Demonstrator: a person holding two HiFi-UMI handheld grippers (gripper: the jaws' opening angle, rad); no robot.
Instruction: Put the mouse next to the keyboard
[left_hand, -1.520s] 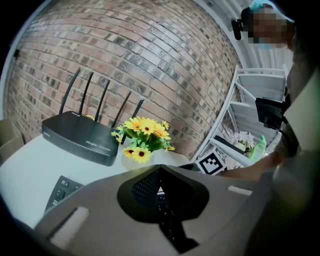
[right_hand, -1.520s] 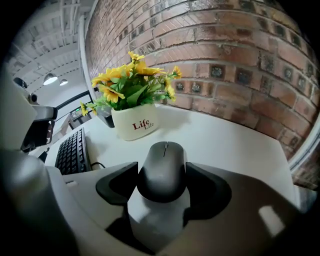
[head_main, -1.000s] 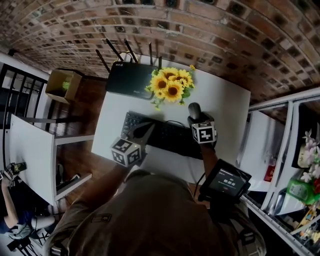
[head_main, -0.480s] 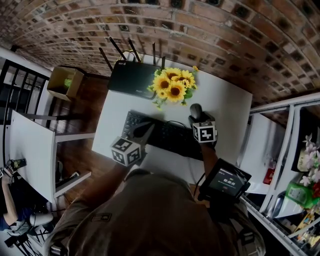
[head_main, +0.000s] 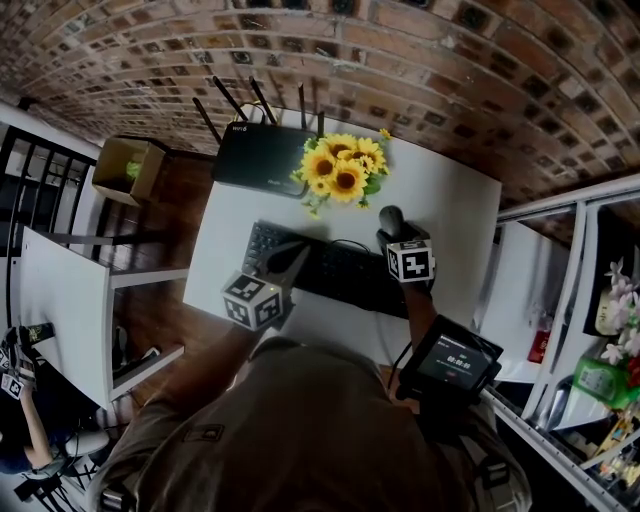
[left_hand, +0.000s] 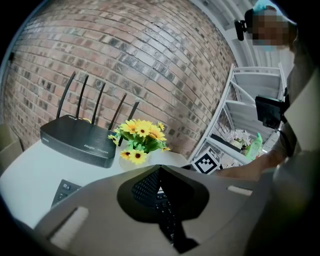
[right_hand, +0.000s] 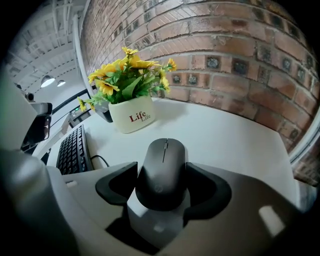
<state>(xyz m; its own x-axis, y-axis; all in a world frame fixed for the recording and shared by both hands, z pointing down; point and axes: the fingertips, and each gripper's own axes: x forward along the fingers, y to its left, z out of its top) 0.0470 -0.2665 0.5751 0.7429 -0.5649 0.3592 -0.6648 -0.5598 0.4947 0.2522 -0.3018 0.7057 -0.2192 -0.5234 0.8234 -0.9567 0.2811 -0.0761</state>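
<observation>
Black plastic mouse (right_hand: 161, 165) clamped across its flanks by right tool (right_hand: 162, 175), just beyond the keyboard (head_main: 330, 268) near its right end.
Judged light, rigid, smooth-shelled, so slip-prone; mid-flanks look the best hold. Left tool (left_hand: 160, 170) closed, empty.

Blk mouse (right_hand: 161, 172), ylw sunflowers (head_main: 340, 170)

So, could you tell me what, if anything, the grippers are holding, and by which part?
The right gripper grips the mouse by its two sides, at the rear half. The left gripper is shut on nothing.
</observation>
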